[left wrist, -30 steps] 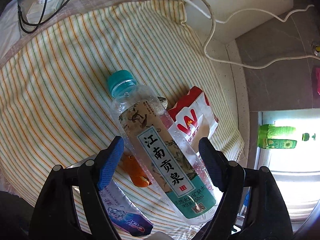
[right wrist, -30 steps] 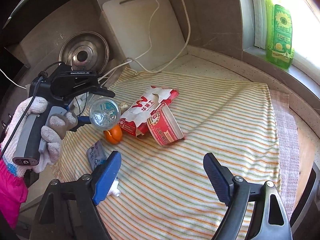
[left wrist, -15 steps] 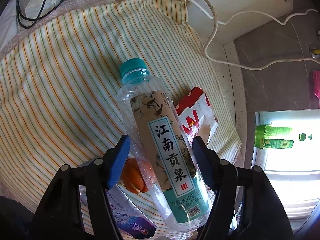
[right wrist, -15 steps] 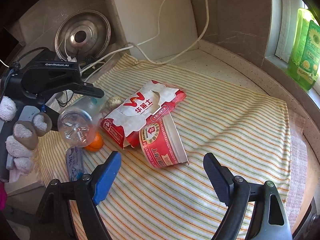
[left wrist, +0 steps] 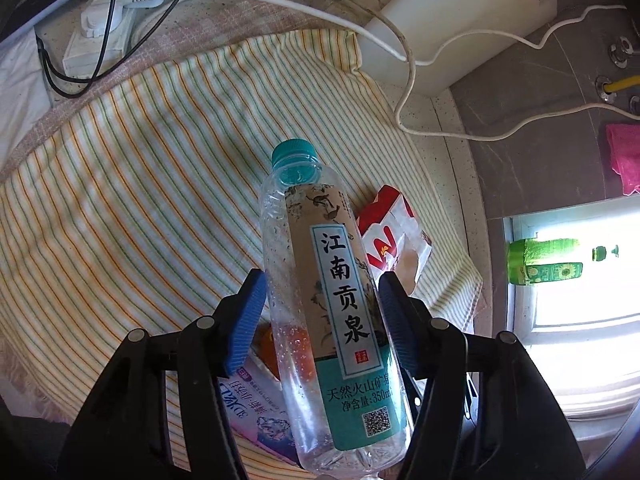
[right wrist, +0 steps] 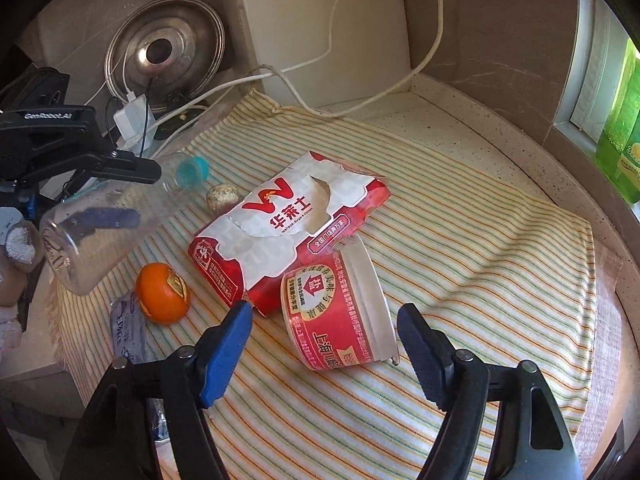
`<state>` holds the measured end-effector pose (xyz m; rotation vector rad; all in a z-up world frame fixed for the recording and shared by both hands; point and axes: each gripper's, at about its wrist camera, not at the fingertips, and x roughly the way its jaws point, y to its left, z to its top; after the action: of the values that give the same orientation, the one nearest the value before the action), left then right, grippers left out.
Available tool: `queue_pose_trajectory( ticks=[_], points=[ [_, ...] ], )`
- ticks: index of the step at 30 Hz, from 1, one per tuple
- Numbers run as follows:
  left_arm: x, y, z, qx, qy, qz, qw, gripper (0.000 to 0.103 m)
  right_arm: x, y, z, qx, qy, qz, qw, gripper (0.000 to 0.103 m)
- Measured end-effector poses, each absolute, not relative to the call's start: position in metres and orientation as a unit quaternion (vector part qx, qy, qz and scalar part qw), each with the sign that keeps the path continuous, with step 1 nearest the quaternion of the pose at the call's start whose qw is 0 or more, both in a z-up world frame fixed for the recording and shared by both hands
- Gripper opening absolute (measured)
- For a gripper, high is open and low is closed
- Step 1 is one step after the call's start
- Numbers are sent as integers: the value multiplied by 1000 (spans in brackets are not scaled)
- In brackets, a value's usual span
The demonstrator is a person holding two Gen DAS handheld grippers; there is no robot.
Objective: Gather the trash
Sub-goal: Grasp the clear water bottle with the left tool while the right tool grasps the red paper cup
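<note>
My left gripper [left wrist: 320, 300] is shut on a clear plastic water bottle [left wrist: 332, 300] with a teal cap, held above the striped cloth [left wrist: 140, 200]; the bottle also shows in the right wrist view [right wrist: 104, 232]. My right gripper [right wrist: 324, 320] is open, its blue pads on either side of a red paper cup [right wrist: 336, 312] lying on its side. A red and white paper food bag [right wrist: 288, 224] lies just behind the cup. An orange peel [right wrist: 162, 298], a crumpled ball [right wrist: 222, 196] and a plastic wrapper [right wrist: 128, 328] lie to the left.
A white cutting board [right wrist: 320, 28] and a steel pot lid [right wrist: 164, 56] lean on the back wall. White cables [right wrist: 360, 100] and a power strip [left wrist: 108, 20] lie behind the cloth. A green dish soap bottle [right wrist: 620, 140] stands on the window sill.
My left gripper closed on the bottle and lifted it off the cloth. My right gripper moved forward and down until its pads flank the red cup.
</note>
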<state>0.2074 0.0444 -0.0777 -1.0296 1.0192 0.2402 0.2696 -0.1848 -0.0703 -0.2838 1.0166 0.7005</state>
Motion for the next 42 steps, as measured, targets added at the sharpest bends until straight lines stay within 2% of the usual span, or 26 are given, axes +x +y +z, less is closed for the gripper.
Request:
queue_pose_trajectory(
  ticks=[3,13,16,28,42],
  points=[
    [200,47,-77,-464,465,109,746,59,273,-183,-75,-136,483,320,804,53],
    [166,62,-89,-470,464,110,743,59,264,-194,-61,-118,465,317,819,50],
    [156,61,-85,-452,464,110,754,59,259,-200,-53,-107,460,319,822,47],
    [119,39,-66,-355,478,92,798,59,228,-224,-26,-60,446,315,836,47],
    [67,28,-62,-316,493,52,809,59,156,-235,5,-10,443,322,837,47]
  ],
)
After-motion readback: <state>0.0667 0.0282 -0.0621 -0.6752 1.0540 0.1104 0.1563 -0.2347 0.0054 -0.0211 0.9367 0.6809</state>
